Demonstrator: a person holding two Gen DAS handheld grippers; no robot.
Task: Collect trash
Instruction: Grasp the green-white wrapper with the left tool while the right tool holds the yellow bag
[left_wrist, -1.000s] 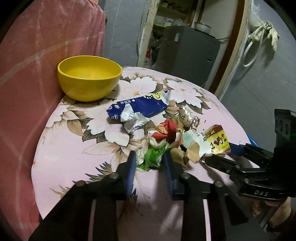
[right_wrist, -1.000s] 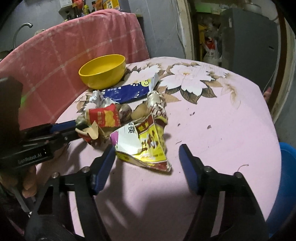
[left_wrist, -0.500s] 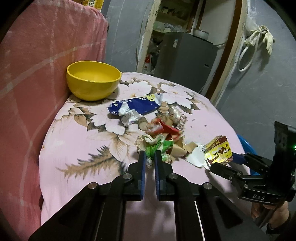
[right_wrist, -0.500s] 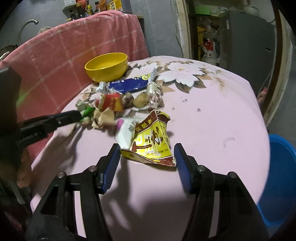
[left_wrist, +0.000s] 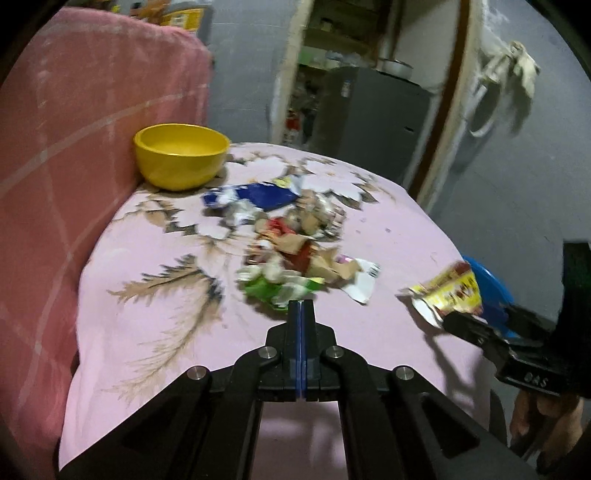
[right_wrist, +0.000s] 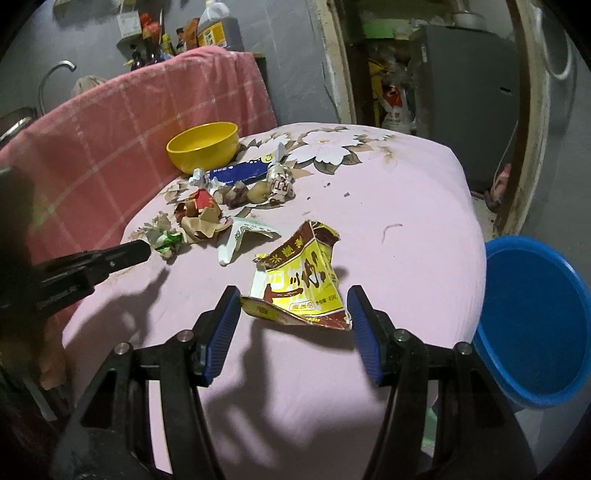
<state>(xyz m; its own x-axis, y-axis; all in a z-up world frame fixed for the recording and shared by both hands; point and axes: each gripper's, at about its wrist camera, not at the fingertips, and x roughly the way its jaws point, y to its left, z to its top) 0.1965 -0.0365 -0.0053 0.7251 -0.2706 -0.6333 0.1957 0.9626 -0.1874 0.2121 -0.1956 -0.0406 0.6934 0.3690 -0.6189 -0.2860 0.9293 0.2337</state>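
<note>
Left gripper (left_wrist: 301, 303) fingers were clenched flat together, tips pinching the edge of the green-and-white wrapper (left_wrist: 275, 288) at the near end of the trash pile (right_wrist: 221, 206) on the pink floral bench (right_wrist: 388, 206). Right gripper (right_wrist: 293, 306) fingers grasped the yellow-and-brown packet (right_wrist: 301, 280) by its two side edges, near the bench edge beside the blue basin (right_wrist: 535, 325). Yellow bowl (left_wrist: 181, 155) stood behind the pile.

I see a table under a pink floral cloth (right_wrist: 388, 221), with a yellow bowl (right_wrist: 202, 147) at its far left edge. Just beside the bowl lies a blue wrapper (right_wrist: 240, 171). Nearer me sit crumpled brown paper (right_wrist: 201, 223), a red scrap (right_wrist: 202, 199) and a white wrapper (right_wrist: 240, 238).
</note>
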